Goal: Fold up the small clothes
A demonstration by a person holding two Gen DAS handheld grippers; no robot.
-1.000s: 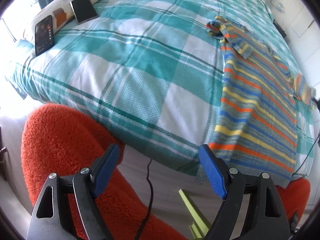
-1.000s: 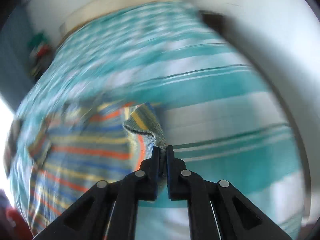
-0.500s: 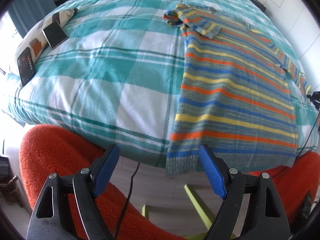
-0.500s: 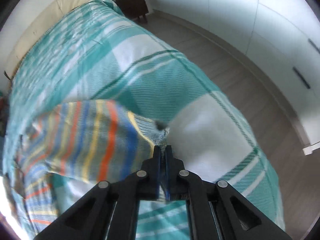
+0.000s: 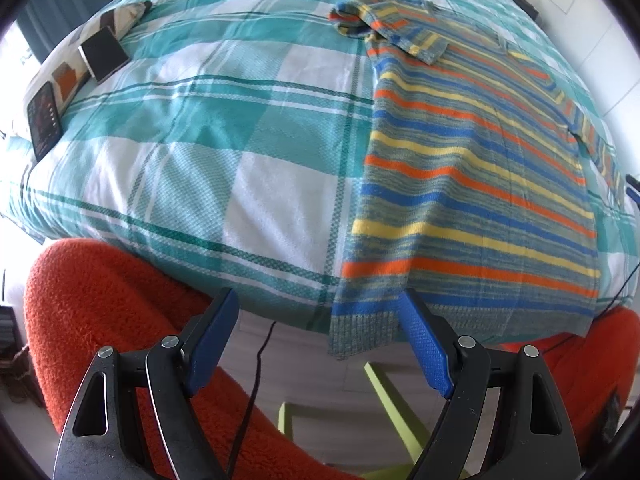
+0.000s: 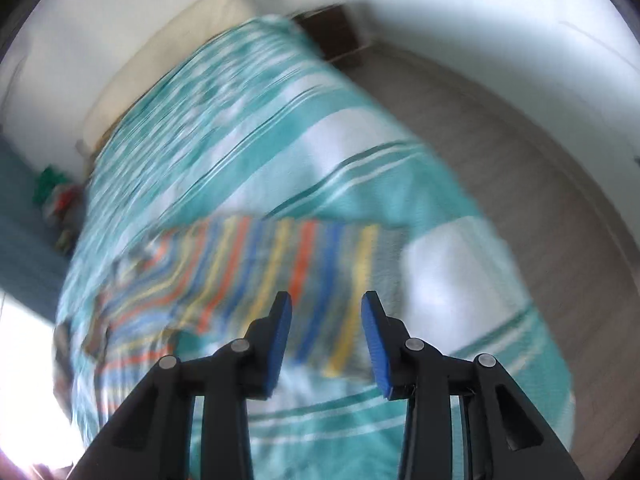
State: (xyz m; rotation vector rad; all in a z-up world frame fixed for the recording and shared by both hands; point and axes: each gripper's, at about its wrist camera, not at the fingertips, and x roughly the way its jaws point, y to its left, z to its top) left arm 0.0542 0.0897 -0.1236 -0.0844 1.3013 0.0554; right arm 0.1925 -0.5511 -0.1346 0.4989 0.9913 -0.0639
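Note:
A small striped sweater (image 5: 472, 184) in blue, orange, yellow and grey lies flat on the teal plaid bedspread (image 5: 224, 128), its hem hanging over the near bed edge. One sleeve lies folded at the far end. My left gripper (image 5: 316, 304) hovers open at the bed's edge, its right pad just before the hem, nothing between the pads. In the blurred right wrist view, the sweater (image 6: 280, 276) lies spread on the bedspread (image 6: 280, 152). My right gripper (image 6: 326, 304) is above it, its jaws opening, no cloth between them.
Two phones (image 5: 102, 54) (image 5: 43, 118) rest on a patterned pillow (image 5: 120, 16) at the bed's far left. An orange fleece sleeve (image 5: 100, 300) fills the near left. A black cable (image 5: 256, 364) and a lime-green frame (image 5: 384, 384) lie below the bed edge. Grey floor (image 6: 520, 160) lies right of the bed.
My right gripper let go of the sweater's edge and its jaws parted; the cloth now lies flat. The left view swung right along the bed edge, then held still.

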